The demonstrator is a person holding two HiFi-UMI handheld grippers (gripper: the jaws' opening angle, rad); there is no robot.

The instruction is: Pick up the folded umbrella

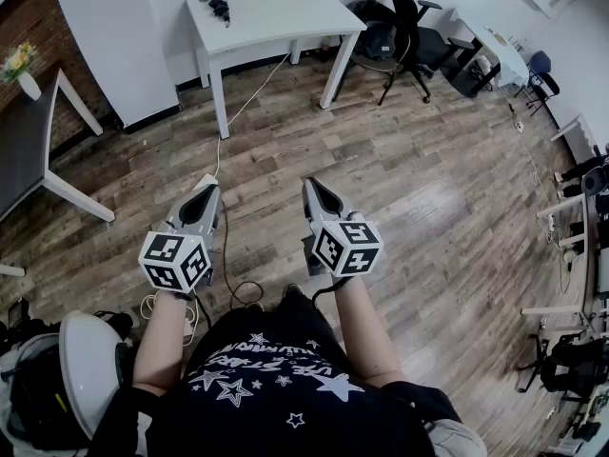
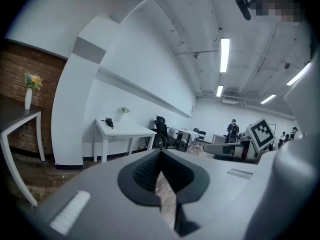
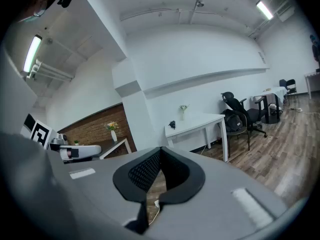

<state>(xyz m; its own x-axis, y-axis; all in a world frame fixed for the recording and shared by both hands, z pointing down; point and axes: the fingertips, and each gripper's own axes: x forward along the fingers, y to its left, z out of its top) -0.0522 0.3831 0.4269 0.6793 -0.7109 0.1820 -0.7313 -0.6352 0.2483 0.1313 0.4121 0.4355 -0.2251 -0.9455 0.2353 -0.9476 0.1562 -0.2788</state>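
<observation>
A small dark bundle, apparently the folded umbrella [image 1: 221,6], lies near the far left corner of a white table [image 1: 285,17]. It also shows in the left gripper view as the umbrella [image 2: 107,121] and in the right gripper view as the umbrella [image 3: 172,125], small and far off. My left gripper [image 1: 211,188] and right gripper [image 1: 308,182] hang side by side over the wooden floor, well short of the table. Both point toward it. The left gripper [image 2: 160,152] and the right gripper [image 3: 161,149] have their jaws together with nothing between them.
A black office chair [image 1: 409,27] stands right of the white table. A dark table with a flower vase [image 1: 24,74] is at the left. A white cable [image 1: 249,98] runs across the floor from the table. People [image 2: 233,129] stand far back in the room.
</observation>
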